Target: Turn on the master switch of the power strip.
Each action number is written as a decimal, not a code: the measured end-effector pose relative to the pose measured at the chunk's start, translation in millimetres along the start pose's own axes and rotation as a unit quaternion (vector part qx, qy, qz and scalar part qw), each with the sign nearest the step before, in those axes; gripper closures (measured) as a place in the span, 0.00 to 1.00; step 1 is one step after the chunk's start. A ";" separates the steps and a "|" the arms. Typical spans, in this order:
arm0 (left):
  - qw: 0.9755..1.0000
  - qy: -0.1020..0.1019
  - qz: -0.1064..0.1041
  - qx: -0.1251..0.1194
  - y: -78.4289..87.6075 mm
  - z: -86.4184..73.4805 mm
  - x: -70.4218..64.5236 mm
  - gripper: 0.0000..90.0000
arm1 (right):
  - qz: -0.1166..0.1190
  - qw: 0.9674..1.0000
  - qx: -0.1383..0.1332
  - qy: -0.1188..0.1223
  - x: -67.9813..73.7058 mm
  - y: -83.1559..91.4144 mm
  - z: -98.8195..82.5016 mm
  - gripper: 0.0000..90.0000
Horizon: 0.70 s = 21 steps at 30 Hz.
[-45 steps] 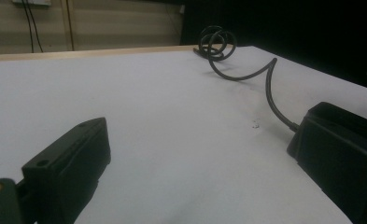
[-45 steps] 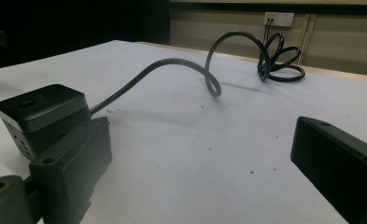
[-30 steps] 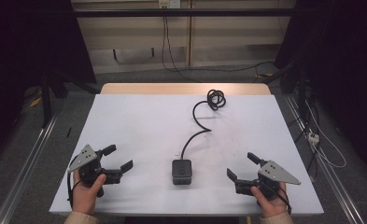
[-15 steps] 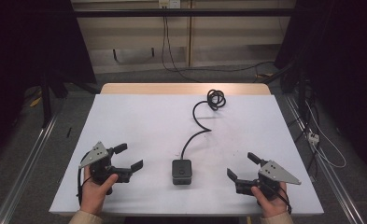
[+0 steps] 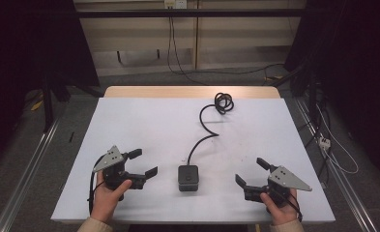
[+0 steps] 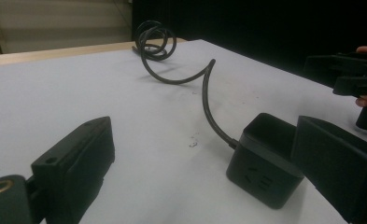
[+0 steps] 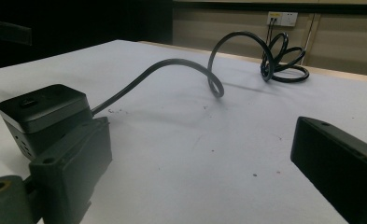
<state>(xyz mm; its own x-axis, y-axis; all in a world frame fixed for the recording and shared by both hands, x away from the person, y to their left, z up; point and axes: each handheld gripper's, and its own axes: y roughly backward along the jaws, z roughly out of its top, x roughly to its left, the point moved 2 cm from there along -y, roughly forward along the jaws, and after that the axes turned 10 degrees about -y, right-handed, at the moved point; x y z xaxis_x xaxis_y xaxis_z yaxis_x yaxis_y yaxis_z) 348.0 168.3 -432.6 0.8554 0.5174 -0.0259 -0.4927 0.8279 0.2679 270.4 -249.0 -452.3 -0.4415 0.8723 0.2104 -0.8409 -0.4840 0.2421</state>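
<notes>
A black cube-shaped power block (image 5: 188,178) sits near the front middle of the white table (image 5: 144,121). Its black cable (image 5: 204,130) winds back to a coil (image 5: 224,102) at the far edge. My left gripper (image 5: 144,162) is open just left of the block, jaws pointing right. In the left gripper view the block (image 6: 260,163) stands partly behind the right jaw, with nothing held. My right gripper (image 5: 251,172) is open to the right of the block, jaws pointing left. The right gripper view has the block (image 7: 41,114) beyond the left jaw, and the cable (image 7: 172,70) arches toward the coil (image 7: 284,60).
A bare wooden strip (image 5: 187,92) runs along the table's far edge. Loose cables (image 5: 332,150) lie on the floor at the right, and a metal rail (image 5: 28,169) runs along the left. The other gripper (image 6: 354,79) appears far right in the left gripper view.
My left gripper has moved right, closer to the power block, still open. The right gripper and the block have stayed put.
</notes>
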 end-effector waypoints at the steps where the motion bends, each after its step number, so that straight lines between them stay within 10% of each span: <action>1: 1.000 -0.001 0.000 0.000 -1.2 0.3 -0.8 0.06 | 0.000 1.000 0.000 0.000 0.1 0.0 0.1 0.05; 21: 1.000 -0.011 -0.024 0.008 -18.7 5.3 -10.3 0.11 | 0.001 1.000 -0.001 0.001 0.3 -0.1 0.4 0.05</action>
<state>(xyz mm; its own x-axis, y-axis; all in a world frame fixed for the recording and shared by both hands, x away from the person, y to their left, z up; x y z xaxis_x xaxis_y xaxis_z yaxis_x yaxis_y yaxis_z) 349.3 146.3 -432.2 0.8814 0.4720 -0.0174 -0.4485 0.8480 0.2823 270.5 -248.8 -451.9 -0.4442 0.8710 0.2099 -0.8405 -0.4863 0.2391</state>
